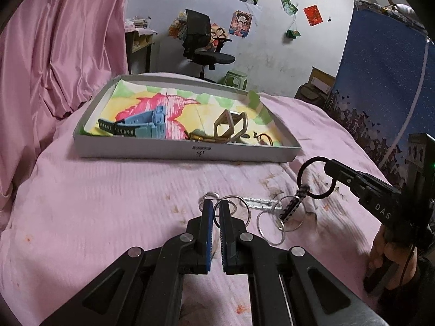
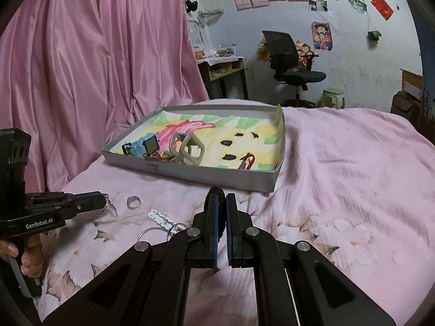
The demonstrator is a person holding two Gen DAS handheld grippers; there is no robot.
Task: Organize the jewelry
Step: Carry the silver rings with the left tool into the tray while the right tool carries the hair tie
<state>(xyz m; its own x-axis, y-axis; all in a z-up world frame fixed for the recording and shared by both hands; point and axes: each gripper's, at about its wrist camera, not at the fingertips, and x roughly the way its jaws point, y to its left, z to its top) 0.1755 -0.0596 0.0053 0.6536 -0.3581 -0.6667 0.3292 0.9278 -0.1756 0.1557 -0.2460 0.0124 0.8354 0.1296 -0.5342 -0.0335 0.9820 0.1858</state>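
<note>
Left gripper clenched on key rings; right gripper clamps black cord loop. White chain lies on bed. Beyond, tray already holds watch, bangles. Roughly half done.

Pink curtain, office chair, postered wall.

Both wrist views low over bed, facing tray and far wall; left view nearer tray.
</note>
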